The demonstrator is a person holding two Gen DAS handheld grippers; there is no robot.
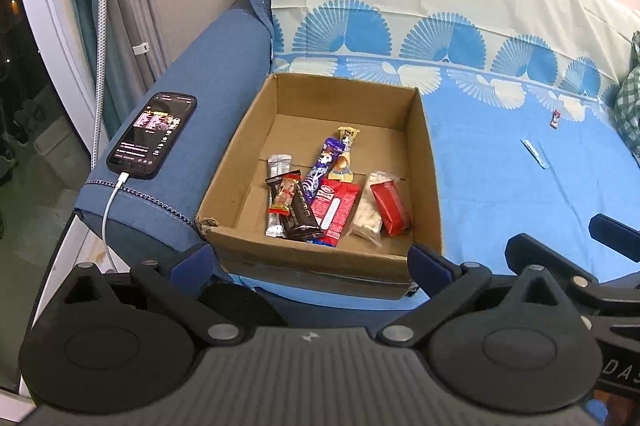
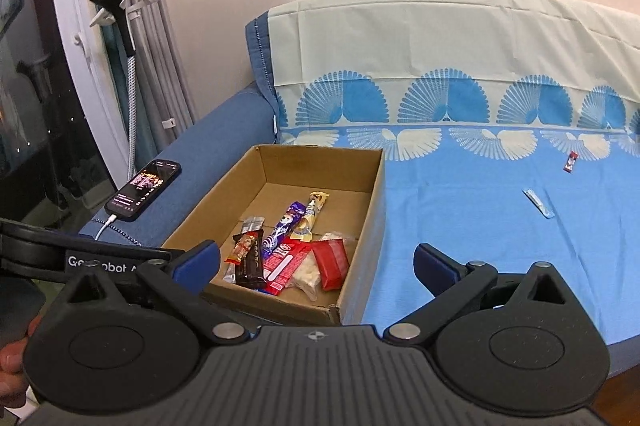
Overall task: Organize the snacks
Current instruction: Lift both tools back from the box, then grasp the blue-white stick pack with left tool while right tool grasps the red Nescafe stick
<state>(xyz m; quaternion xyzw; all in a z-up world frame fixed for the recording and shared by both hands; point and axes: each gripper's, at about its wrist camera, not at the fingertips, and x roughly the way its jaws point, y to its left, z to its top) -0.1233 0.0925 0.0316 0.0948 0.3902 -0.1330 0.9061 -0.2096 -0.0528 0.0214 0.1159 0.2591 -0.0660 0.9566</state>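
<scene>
An open cardboard box (image 1: 424, 153) (image 2: 372, 201) sits on the blue sheet and holds several snacks: a red packet (image 1: 391, 207) (image 2: 331, 262), a dark bar (image 1: 302, 214), a purple wrapper (image 1: 322, 165) (image 2: 282, 228). Two loose snacks lie on the sheet to the right: a small red one (image 1: 555, 118) (image 2: 569, 161) and a light blue stick (image 1: 535, 153) (image 2: 538, 202). My left gripper (image 1: 310, 262) is open and empty in front of the box. My right gripper (image 2: 316, 262) is open and empty, near the box's right front corner.
A lit phone (image 1: 154, 133) (image 2: 145, 191) on a white cable lies on the blue sofa arm (image 1: 208, 65) left of the box. A checked cloth (image 1: 630, 105) lies at the far right. Curtains and a window stand at the left.
</scene>
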